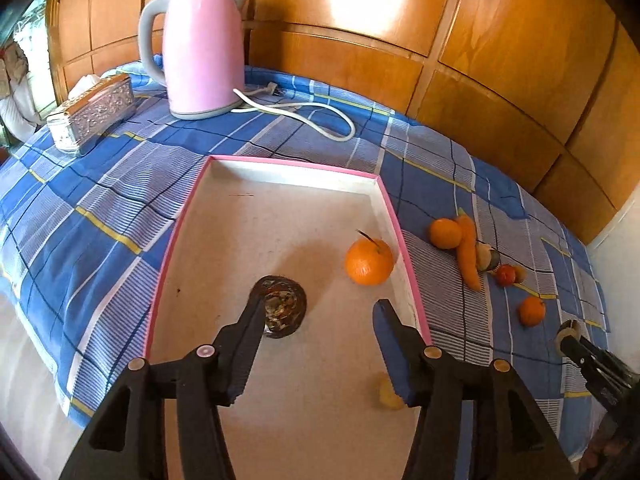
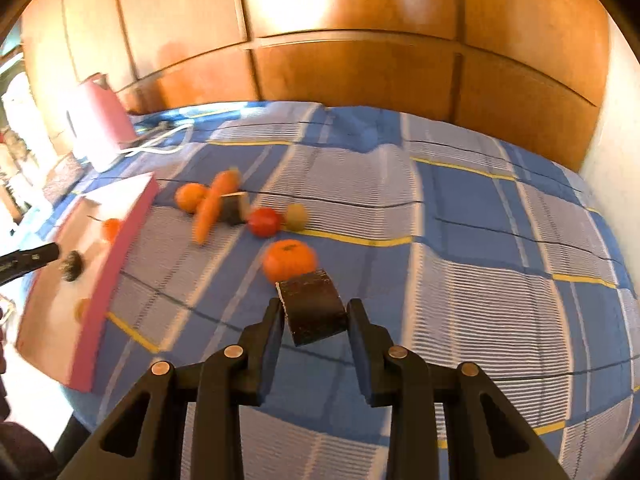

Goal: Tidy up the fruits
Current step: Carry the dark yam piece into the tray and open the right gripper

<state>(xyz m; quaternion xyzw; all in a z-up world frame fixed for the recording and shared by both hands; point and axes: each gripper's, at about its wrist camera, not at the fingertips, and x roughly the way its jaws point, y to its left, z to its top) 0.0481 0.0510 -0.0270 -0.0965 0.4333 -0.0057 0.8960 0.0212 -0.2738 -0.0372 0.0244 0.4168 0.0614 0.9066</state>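
Observation:
A pink-rimmed white tray holds an orange, a dark round piece and a small yellow piece. My left gripper hovers over the tray, open, nothing between its pads; the dark piece lies just by its left finger. On the cloth to the right lie an orange, a carrot, a tomato and a small orange. My right gripper is shut on a dark-skinned wedge above the cloth, just in front of a tangerine.
A pink kettle with a white cord and a silver tissue box stand at the back left. A wooden panel wall runs behind the blue checked cloth. The tray's pink side wall is left of the right gripper.

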